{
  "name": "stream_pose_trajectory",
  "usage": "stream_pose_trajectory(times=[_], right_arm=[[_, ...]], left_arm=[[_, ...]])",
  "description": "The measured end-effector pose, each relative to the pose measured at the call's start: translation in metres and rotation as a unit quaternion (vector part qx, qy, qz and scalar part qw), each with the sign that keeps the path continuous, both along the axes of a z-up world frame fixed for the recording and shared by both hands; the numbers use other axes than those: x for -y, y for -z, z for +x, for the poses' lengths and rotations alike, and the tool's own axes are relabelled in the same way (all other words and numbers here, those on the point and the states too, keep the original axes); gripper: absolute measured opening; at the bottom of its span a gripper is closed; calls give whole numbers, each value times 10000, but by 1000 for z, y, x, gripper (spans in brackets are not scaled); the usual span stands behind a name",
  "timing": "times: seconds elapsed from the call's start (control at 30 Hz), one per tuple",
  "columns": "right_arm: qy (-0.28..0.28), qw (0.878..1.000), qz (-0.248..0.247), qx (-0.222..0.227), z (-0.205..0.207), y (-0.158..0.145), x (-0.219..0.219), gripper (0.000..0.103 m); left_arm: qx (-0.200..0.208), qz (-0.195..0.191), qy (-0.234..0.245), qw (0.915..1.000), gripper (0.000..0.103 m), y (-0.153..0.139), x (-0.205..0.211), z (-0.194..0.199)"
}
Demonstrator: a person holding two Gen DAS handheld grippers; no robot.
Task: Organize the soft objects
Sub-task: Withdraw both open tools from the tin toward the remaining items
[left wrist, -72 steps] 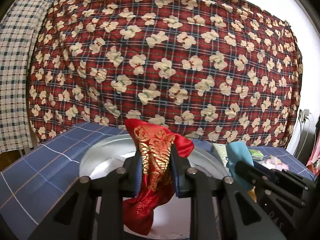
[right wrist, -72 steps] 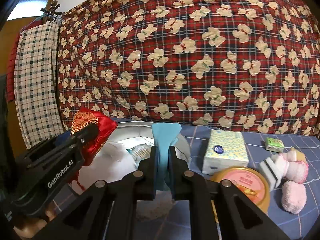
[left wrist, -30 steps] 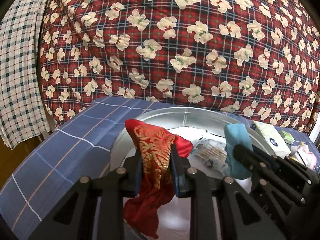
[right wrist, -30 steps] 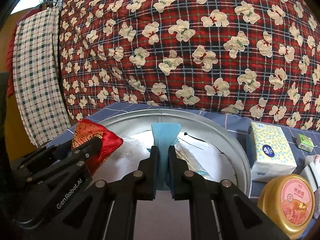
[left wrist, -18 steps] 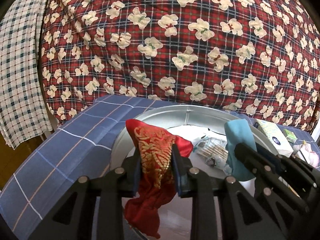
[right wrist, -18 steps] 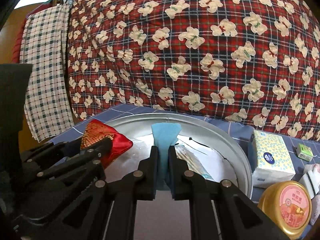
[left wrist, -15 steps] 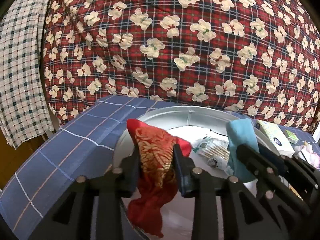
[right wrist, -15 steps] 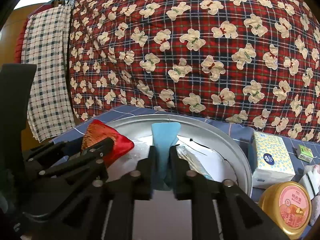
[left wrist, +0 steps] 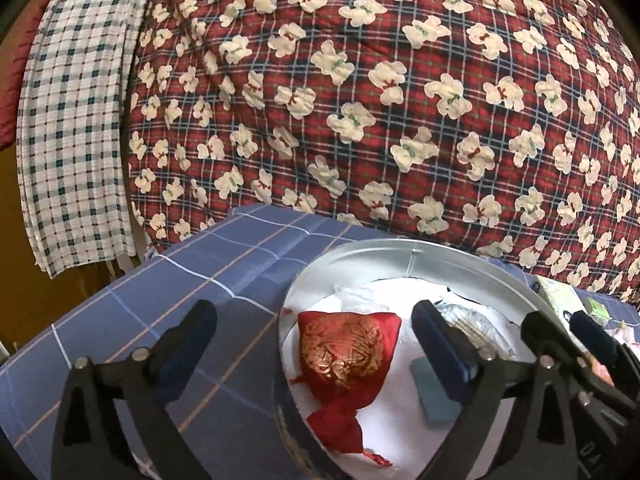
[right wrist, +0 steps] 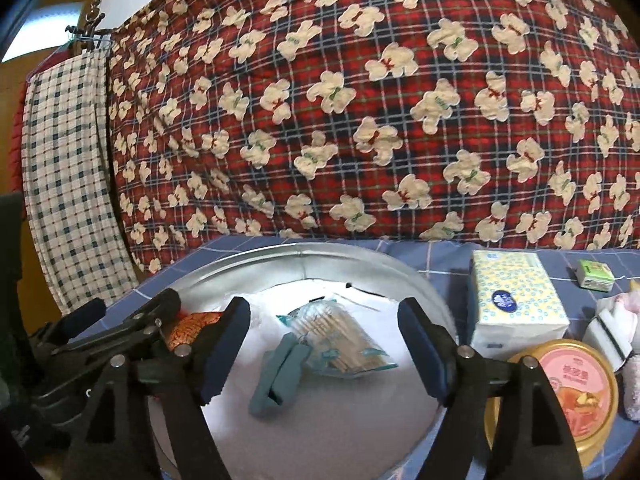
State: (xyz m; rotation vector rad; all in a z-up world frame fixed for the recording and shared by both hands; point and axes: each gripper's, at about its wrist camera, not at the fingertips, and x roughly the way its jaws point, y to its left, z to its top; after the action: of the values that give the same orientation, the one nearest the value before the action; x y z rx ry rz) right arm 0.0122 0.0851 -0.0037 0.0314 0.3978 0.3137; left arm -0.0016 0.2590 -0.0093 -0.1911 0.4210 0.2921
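From the left wrist view, the left gripper (left wrist: 316, 344) hangs over the near rim of one round metal basin (left wrist: 400, 246) that stands on a table under a blue checked cloth (left wrist: 168, 292); its jaws are opening, already wide, with nothing pressed between them. Below the gap one red pouch with gold embroidery (left wrist: 344, 364) lies loose on the white lining of the basin, its drawstring end toward the camera. Just right of it one folded teal cloth (left wrist: 434, 392) lies flat in the same basin, partly hidden behind the right finger. Part of the right gripper shows at the right edge. Behind the table hangs one red plaid blanket with cream bears (left wrist: 400, 100), and to its left one checked towel (left wrist: 76, 120). From the right wrist view, the right gripper (right wrist: 324, 348) points into the basin (right wrist: 304, 252); its jaws are opening and stand apart, touching nothing. The teal cloth (right wrist: 280, 372) lies on the white lining below the gap, resting against one clear packet of cotton swabs (right wrist: 340, 340). A corner of the red pouch (right wrist: 192, 326) shows behind the left finger. Right of the basin on the table stand one tissue pack (right wrist: 516, 304), one round gold-rimmed tin (right wrist: 568, 396) and one small green box (right wrist: 596, 275); the pale soft things at the far right edge are too cropped to count
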Motion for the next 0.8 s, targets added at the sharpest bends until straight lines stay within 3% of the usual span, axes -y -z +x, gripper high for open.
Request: stream_pose_trajectory(times=[0.3,0.43,0.8], right_arm=[[93,9999,-70,30,-3,-1,6,79],[255,9993,-141,244,-9,-3,11,79],[469,9980,-264,325,-15,-5,23,79]], left_arm=[[186,335,-116,9992,102,-5,10,-8],[279,523,-144,9981,103,-7,16,-13],[312,639,-115,9974,103,-8,29,-21]])
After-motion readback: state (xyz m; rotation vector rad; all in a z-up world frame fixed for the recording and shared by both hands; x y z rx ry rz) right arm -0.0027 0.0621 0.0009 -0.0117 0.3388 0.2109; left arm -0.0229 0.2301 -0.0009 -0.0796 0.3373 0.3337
